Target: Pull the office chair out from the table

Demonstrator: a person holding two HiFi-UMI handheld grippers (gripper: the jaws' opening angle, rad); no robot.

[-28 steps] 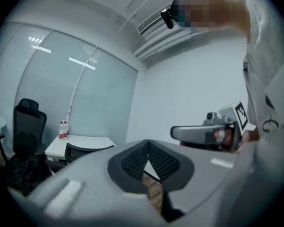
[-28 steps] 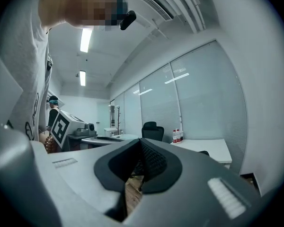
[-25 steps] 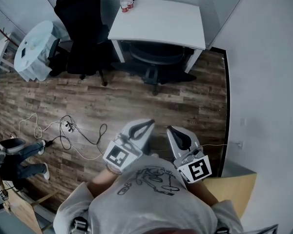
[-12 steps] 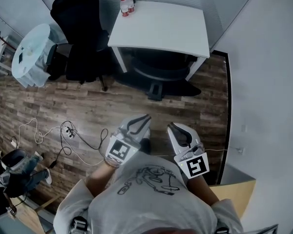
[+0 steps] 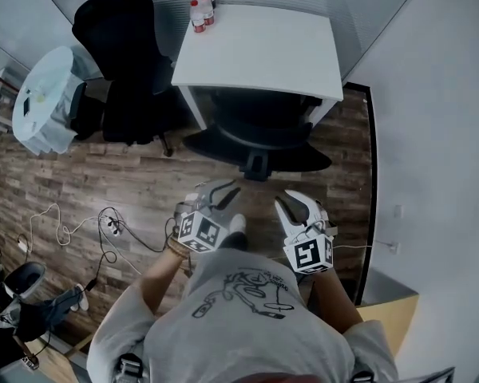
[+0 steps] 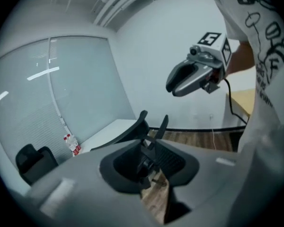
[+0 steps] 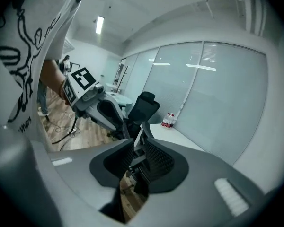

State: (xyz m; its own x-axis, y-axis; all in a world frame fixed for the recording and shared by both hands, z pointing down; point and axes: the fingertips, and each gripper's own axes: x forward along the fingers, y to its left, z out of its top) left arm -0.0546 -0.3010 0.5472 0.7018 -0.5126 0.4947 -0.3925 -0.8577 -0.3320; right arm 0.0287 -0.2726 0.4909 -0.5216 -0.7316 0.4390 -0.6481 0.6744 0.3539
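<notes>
The left hand-held gripper (image 5: 223, 189) and the right hand-held gripper (image 5: 290, 203) are held side by side in front of the person, both angled a little downward. On each the jaws are opening, about half apart, with nothing between them, so both are empty. Straight ahead of them, on the far side of a short strip of bare wooden floor (image 5: 144, 174), stands the office chair (image 5: 257, 130). It is pushed in under the white counter (image 5: 263, 46), with only its dark curved backrest and part of its base showing at the near edge. The backrest's long axis runs left to right, square across the line along which both grippers point. The two grippers stand either side of the chair's middle and neither touches it. I'd judge them about equally near, the left perhaps a shade nearer. Pulling it out looks to call for a reach forward onto the backrest's top rim, one gripper toward each side. A second black chair (image 5: 120, 62) stands apart to the left, and some bottles (image 5: 199, 10) sit on the counter's far left corner.
</notes>
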